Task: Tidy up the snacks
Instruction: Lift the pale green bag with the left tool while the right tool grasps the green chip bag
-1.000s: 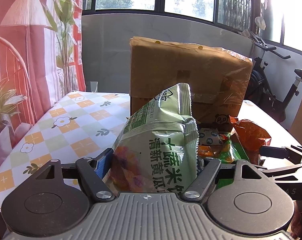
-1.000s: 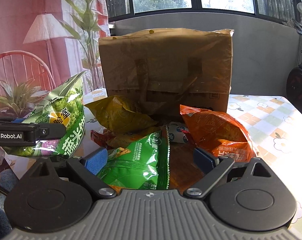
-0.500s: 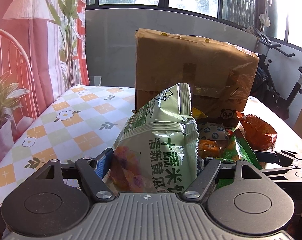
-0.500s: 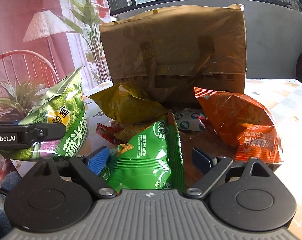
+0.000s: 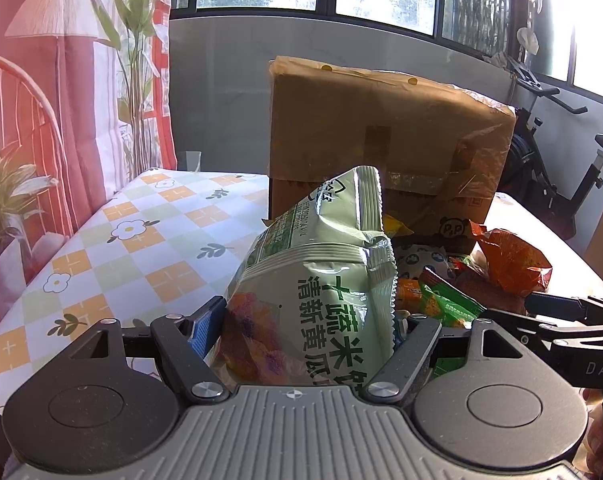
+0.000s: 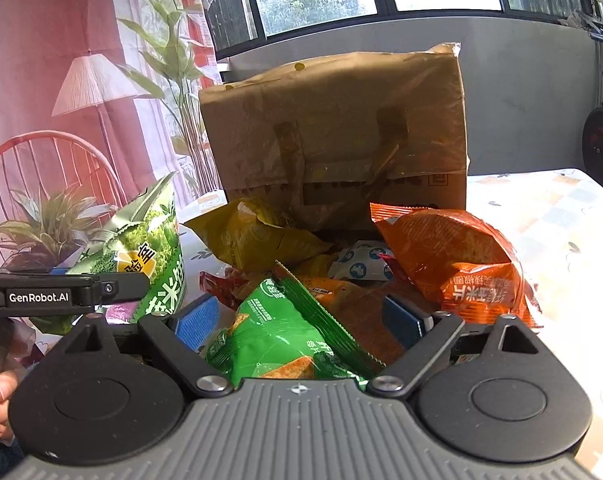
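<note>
The left gripper [image 5: 307, 320] is clamped on a pale green rice-cracker bag [image 5: 313, 280], held upright in front of the brown paper carrier bag [image 5: 385, 136] that stands on the flower-checked tablecloth [image 5: 141, 248]. The right gripper [image 6: 301, 316] has its jaws spread wide around a bright green chip bag [image 6: 277, 336] without visibly pinching it; that bag lies at the near edge of the snack heap in front of the paper bag, with a yellow bag [image 6: 253, 236] and an orange bag [image 6: 453, 256] closer to the paper bag's base. The risks, as I judge them: the puffy, slick foil could squirt out as the right jaws shut, the open jaws could snag the overlapping packets beside it, and the cracker bag could crush under its firm grip.
</note>
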